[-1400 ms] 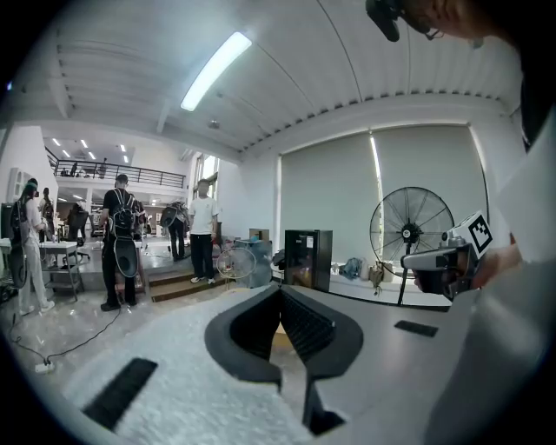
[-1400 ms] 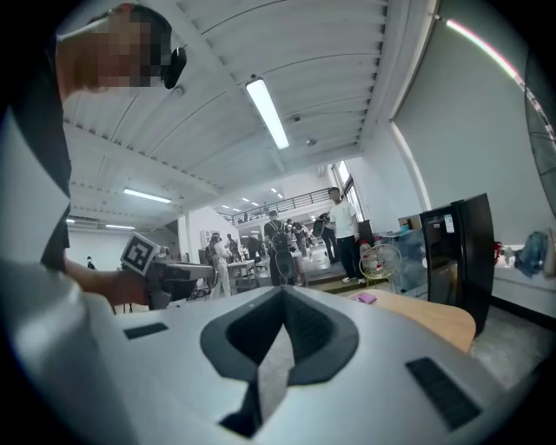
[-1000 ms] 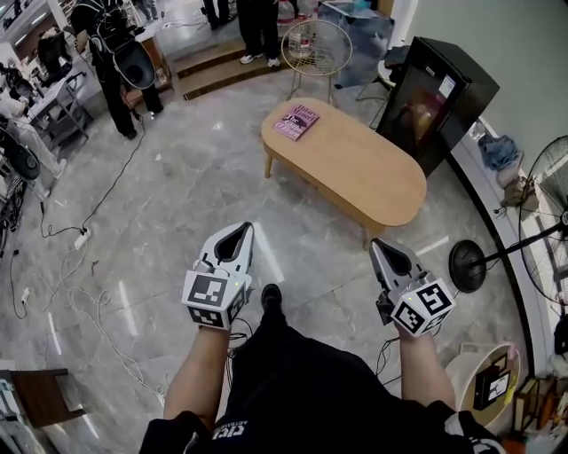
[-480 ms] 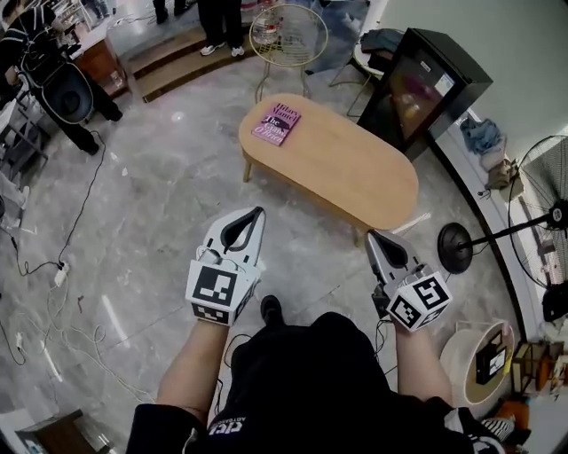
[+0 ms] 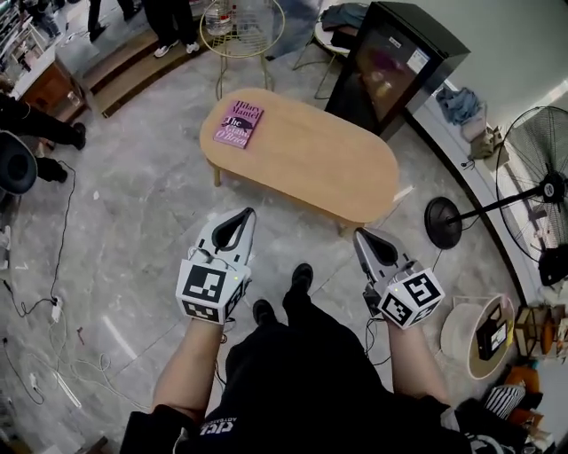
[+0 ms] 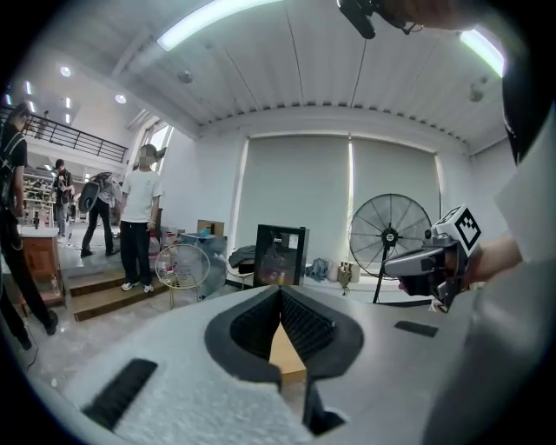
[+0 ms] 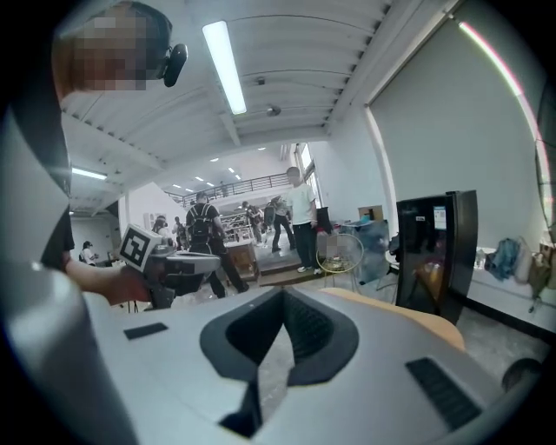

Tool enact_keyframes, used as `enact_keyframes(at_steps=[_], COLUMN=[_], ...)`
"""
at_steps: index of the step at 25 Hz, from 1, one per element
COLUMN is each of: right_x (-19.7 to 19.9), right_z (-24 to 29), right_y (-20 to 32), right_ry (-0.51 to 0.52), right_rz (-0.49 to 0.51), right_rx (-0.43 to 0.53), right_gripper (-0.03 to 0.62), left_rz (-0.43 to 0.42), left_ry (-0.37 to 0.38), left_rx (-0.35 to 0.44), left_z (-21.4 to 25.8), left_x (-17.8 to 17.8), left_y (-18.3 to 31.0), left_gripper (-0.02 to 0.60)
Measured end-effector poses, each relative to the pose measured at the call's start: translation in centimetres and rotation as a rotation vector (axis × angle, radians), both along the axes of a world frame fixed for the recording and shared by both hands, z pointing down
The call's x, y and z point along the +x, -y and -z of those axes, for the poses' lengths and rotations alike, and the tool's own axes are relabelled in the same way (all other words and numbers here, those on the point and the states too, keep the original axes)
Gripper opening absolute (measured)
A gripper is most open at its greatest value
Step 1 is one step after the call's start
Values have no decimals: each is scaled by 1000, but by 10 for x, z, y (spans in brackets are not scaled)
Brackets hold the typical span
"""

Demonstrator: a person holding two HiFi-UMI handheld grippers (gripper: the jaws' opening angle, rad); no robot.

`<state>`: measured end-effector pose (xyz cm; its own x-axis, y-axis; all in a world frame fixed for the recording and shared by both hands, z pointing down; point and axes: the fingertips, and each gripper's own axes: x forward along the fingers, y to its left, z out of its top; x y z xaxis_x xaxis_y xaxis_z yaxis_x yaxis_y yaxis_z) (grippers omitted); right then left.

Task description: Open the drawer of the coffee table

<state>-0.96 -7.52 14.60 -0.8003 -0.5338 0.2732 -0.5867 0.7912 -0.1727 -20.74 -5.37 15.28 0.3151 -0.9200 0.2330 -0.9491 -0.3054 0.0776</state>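
In the head view, the coffee table [image 5: 311,164] stood ahead of the person, its long oval wooden top bare except for a pink book [image 5: 238,125] at the far left end. No drawer front or handle showed from above, so it probably sat under the near edge. A wooden drawer would likely be stiff and light and slide straight out. The slim-legged table might creep on the glossy marble floor [image 5: 133,230], so a steady pull on a knob or the lower lip looked wisest. The left gripper [image 5: 238,217] and right gripper [image 5: 364,235] were held short of the table, both closed on nothing. A black cabinet [image 5: 390,66], a standing fan [image 5: 541,168] and a wire chair [image 5: 241,22] ringed the table.

In the left gripper view, the jaws met with nothing between them, and a strip of the tabletop showed beyond.

In the right gripper view, the jaws were likewise together and empty, with the table's edge to the right.
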Motion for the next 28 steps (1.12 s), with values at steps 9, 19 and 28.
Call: enact_keyframes(at_steps=[9,19,28], right_x=[55,43,54], right_z=[-22,-91,-161], right_y=[94,115,133], right_ry=[5,-136,-123], right_rz=[-69,-110,-198], right_rx=[-11,-92,-125], right_gripper=[5,5,5], left_rz=[-86,-201,-196], left_ry=[31,-8,-23], left_rx=[-38,-62,-149], left_z=[-10,-103,-179], left_x=[50,54,45], left_y=[106,161,183], left_gripper=[9,9,9])
